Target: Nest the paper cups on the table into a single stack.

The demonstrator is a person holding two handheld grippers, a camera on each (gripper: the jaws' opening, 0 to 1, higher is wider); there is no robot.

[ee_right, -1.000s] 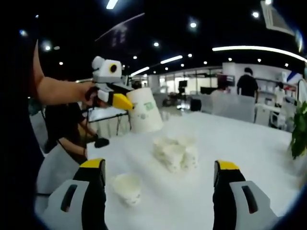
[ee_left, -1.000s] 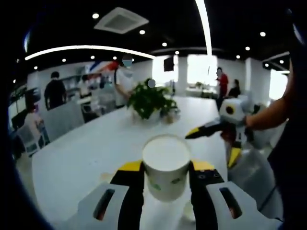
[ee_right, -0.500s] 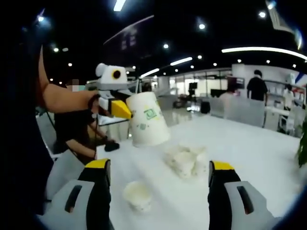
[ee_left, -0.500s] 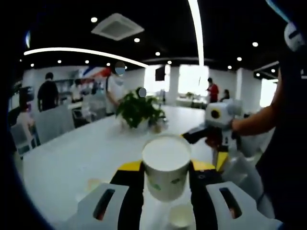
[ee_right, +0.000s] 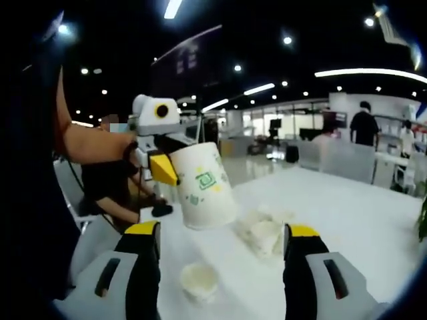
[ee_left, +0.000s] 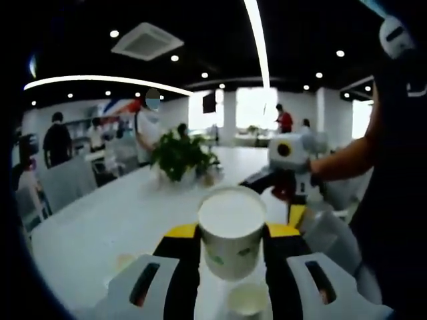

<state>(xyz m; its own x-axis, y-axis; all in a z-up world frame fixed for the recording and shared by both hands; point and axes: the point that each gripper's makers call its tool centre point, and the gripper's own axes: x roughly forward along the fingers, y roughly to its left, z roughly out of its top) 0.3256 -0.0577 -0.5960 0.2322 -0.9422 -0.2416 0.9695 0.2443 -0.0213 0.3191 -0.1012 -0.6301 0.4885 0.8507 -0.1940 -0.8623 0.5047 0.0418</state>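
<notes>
My left gripper (ee_left: 232, 233) is shut on a white paper cup (ee_left: 231, 230) with a green print, held upright with its open mouth toward the camera. In the right gripper view the same cup (ee_right: 200, 187) hangs above the table in the left gripper (ee_right: 159, 163), tilted slightly. Below it a single paper cup (ee_right: 199, 280) stands on the white table (ee_right: 360, 220), also seen as a cup (ee_left: 247, 299) under the held one. A cluster of several cups (ee_right: 265, 230) sits just beyond. My right gripper (ee_right: 222, 233) is open with nothing between its fingers, and it appears as the right gripper (ee_left: 283, 173) past the held cup.
A potted plant (ee_left: 177, 155) stands further along the long white table (ee_left: 100, 220). Several people stand and sit around the office behind. A person sits at the table's end (ee_right: 117, 193). Grey chairs (ee_left: 63, 183) line the left side.
The left gripper has carried its cup lower and closer to the single standing cup. The right gripper has shifted nearer too, still open.
</notes>
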